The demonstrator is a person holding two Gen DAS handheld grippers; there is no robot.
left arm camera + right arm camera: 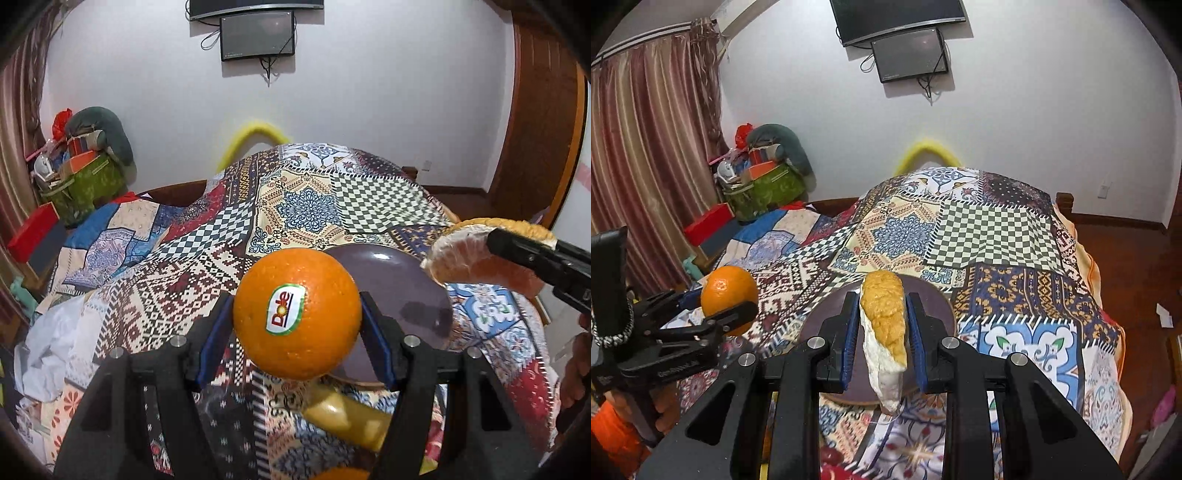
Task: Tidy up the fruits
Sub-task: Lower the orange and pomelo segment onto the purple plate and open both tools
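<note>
My left gripper point(297, 317) is shut on a whole orange point(297, 314) with a Dole sticker and holds it above the patchwork cloth, just left of a dark purple plate point(402, 288). It also shows in the right wrist view point(728, 301). My right gripper point(882, 325) is shut on a peeled citrus wedge point(884, 325) with yellow rind and holds it over the plate point(934, 306). The wedge also shows in the left wrist view point(476, 258), above the plate's right edge.
A yellow fruit point(347, 417) lies on the cloth below the left gripper, with another orange fruit point(343, 474) at the bottom edge. A red fruit point(831, 456) lies near the bottom. The patchwork cloth point(993, 229) covers the table. Boxes and bags point(757, 184) stand far left.
</note>
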